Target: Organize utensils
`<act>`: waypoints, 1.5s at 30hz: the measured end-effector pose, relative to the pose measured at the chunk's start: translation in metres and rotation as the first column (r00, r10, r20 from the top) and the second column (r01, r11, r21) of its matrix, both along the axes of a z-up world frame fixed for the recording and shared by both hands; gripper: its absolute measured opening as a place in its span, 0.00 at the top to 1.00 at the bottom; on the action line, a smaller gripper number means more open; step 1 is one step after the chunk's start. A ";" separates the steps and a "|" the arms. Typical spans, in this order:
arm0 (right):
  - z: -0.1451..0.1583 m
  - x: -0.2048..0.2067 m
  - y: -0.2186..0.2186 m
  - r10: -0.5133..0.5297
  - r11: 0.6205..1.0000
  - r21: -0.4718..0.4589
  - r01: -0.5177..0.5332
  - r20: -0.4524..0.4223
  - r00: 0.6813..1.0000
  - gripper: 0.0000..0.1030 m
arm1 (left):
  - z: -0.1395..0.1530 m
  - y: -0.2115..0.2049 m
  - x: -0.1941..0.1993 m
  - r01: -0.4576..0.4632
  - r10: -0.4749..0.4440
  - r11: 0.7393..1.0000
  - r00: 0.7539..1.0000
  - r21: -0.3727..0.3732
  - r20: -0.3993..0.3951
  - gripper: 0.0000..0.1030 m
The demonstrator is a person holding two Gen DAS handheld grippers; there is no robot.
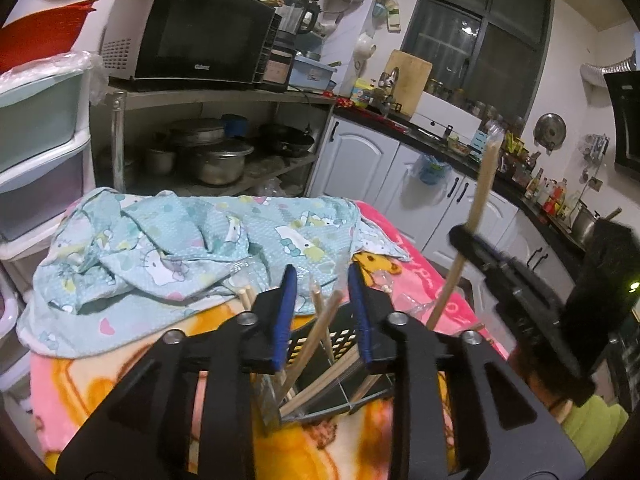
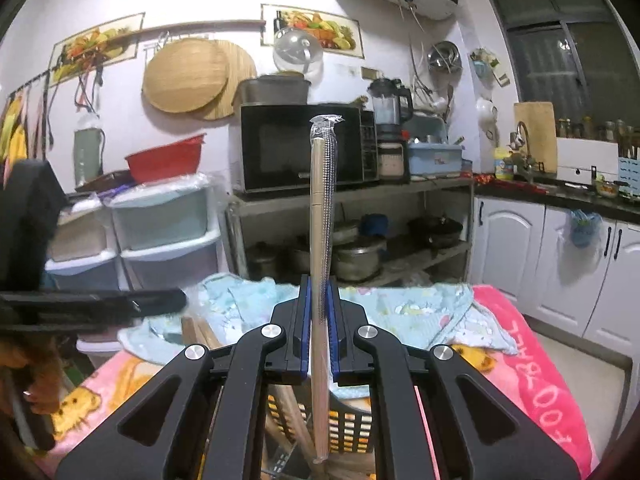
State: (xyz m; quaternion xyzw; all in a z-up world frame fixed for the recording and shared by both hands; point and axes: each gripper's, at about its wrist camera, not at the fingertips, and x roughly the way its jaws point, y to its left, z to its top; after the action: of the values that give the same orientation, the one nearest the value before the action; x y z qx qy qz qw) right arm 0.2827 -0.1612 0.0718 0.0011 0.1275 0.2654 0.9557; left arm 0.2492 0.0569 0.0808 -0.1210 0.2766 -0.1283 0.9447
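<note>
A wrapped chopstick pair is clamped between the blue pads of the right gripper, held nearly upright above the black basket on the pink blanket. The left gripper is parted a little over the basket, nothing pinched (loose chopsticks are seen between its fingers, untouched). A blue cloth is heaped behind.

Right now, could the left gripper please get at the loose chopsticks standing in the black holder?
Probably yes: the left gripper hovers just above the chopsticks in the black holder, jaws apart, nothing between. The right gripper, holding a wrapped pair, is off to the side.
</note>
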 end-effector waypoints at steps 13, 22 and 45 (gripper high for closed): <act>0.006 -0.031 -0.030 -0.031 0.999 0.022 0.032 -0.047 0.998 0.50 | 0.021 0.010 -0.030 -0.049 0.048 0.999 0.996 0.009 0.077 0.41; 0.022 -0.086 -0.033 -0.011 0.999 -0.053 0.012 0.022 1.000 0.20 | 0.033 0.013 -0.062 -0.114 0.109 0.993 0.987 0.032 0.115 0.10; -0.061 -0.165 -0.050 -0.102 0.977 -0.202 0.069 -0.157 0.982 0.06 | -0.045 -0.008 -0.145 -0.180 0.185 0.977 0.982 0.113 -0.039 0.10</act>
State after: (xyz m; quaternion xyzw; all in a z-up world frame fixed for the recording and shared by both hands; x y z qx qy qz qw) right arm 0.1175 -0.2117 0.0111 -0.0651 0.2321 0.2090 0.9477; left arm 0.1039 0.0488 0.0354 -0.0971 0.2944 -0.0227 0.9505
